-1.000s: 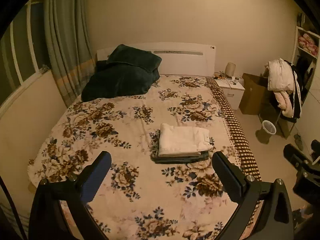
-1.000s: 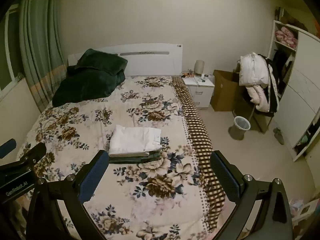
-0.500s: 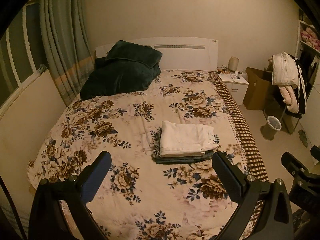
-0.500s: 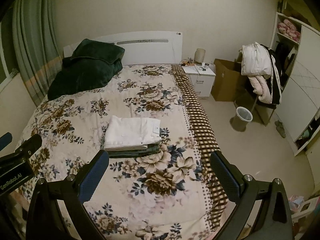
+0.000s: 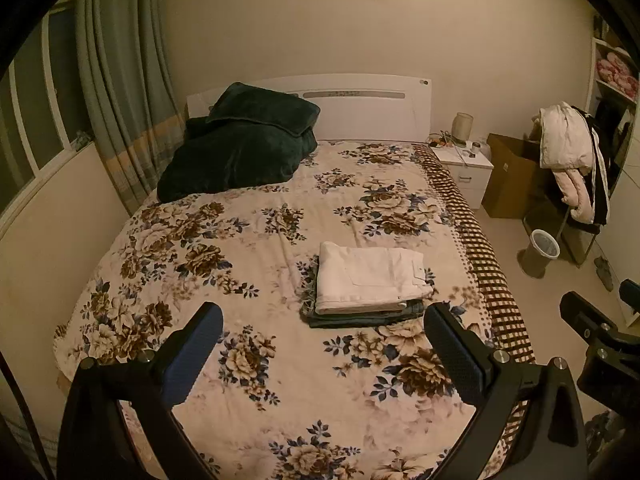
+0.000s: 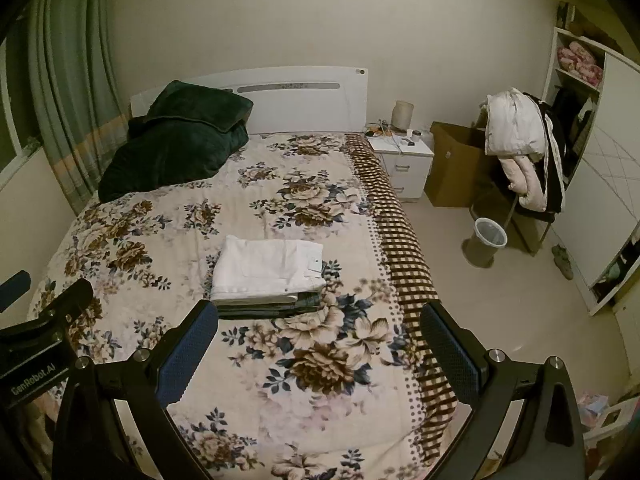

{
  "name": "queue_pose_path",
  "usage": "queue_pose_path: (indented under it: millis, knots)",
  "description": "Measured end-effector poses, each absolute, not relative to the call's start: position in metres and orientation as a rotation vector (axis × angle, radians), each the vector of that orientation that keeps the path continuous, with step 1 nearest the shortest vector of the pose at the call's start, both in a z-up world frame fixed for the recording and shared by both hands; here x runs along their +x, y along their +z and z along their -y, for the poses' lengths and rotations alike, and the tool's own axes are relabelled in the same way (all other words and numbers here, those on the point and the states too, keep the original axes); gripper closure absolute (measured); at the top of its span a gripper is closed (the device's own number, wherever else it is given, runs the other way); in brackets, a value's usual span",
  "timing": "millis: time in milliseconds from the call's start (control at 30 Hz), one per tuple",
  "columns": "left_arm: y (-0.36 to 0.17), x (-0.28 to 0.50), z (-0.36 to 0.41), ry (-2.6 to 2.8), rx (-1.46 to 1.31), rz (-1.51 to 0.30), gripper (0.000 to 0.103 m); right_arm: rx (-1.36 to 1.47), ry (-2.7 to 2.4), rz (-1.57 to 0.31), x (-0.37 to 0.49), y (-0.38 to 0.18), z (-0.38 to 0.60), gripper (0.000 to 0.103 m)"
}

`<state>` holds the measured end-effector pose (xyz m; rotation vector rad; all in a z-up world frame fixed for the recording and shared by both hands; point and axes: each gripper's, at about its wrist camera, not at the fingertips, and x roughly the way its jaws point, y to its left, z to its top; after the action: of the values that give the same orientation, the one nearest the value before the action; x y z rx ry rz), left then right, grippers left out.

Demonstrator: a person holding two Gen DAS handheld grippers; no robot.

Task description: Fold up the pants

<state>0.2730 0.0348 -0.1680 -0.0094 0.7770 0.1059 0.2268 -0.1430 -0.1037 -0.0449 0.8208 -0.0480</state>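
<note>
Folded white pants [image 5: 368, 276] [image 6: 268, 270] lie on top of folded dark pants [image 5: 360, 316] [image 6: 272, 306] as a neat stack on the floral bedspread [image 5: 256, 264] [image 6: 320, 360]. My left gripper [image 5: 324, 324] hovers open above the bed's foot, short of the stack, holding nothing. My right gripper [image 6: 320, 320] is also open and empty, held above the bed on the stack's near side. Each gripper's body shows at the edge of the other's view.
A dark green blanket and pillow [image 5: 240, 148] are piled at the head by the white headboard. Curtains [image 5: 120, 92] hang on the left. Right of the bed are a nightstand [image 5: 464, 164], a cardboard box [image 5: 508, 172], a chair with coats [image 5: 568, 160], a bin [image 5: 540, 248] and shelves.
Both grippers have tilted and pulled back slightly, so the bed and stack sit a little lower in view. The stack has not moved and both stay open.
</note>
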Motion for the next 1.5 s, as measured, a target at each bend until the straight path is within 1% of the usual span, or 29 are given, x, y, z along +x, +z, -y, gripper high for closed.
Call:
queue_pose_path:
  millis: [1500]
  knots:
    - [-0.153, 0.258, -0.037, 0.123, -0.038, -0.756, 0.000, -0.032, -0.018, -0.799, 0.219, -0.087, 0.138, 0.000]
